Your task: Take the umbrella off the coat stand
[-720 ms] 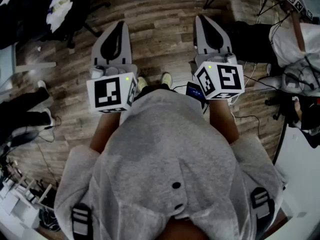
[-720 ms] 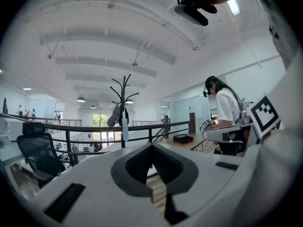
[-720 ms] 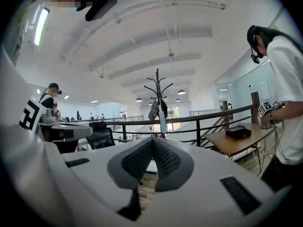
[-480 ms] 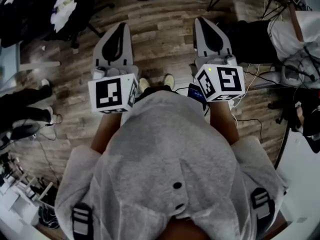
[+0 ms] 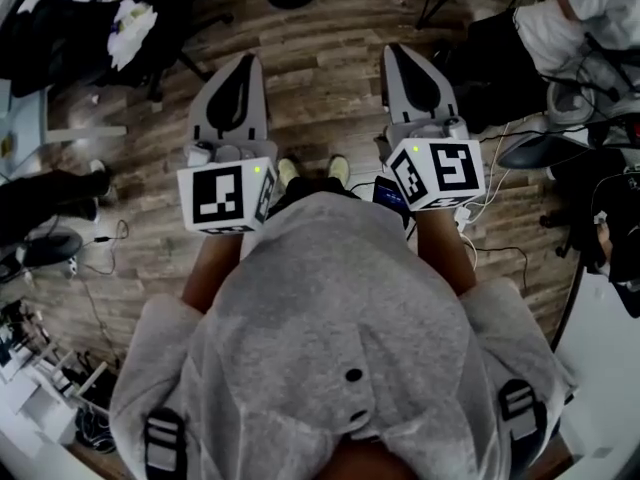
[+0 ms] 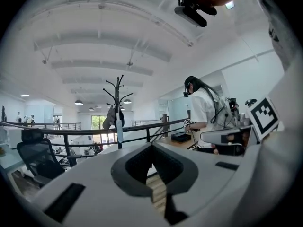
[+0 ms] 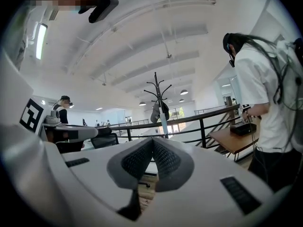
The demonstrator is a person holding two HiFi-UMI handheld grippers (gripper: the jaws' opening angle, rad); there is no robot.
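Two grippers, held level and side by side by a person in a grey hoodie [image 5: 340, 348], point out over a wood floor [image 5: 320, 88] in the head view. The left gripper [image 5: 240, 68] has its jaws pressed together at the tips, with nothing caught between them. The right gripper [image 5: 400, 63] is likewise closed and empty, and each carries its marker cube at the rear.

Seen along the jaws of the left gripper [image 6: 152, 145], the coat stand [image 6: 119, 91] rises well ahead, beyond a black railing [image 6: 81, 131]. The umbrella [image 6: 119, 129], slim and pale, hangs upright against the stand's pole, with a grey item [image 6: 109, 117] hooked just beside it on the left. A black chair [image 6: 35, 150] stands at the lower left. At right, another person in a white shirt [image 6: 206, 110] bends over a desk.

The right gripper [image 7: 151, 143] view gives the same line. The stand [image 7: 156, 86] is straight ahead past the railing [image 7: 197, 117], the umbrella [image 7: 163, 119] is on its pole, and the grey item [image 7: 155, 111] hangs alongside. The umbrella is well apart from both grippers, and neither touches it.
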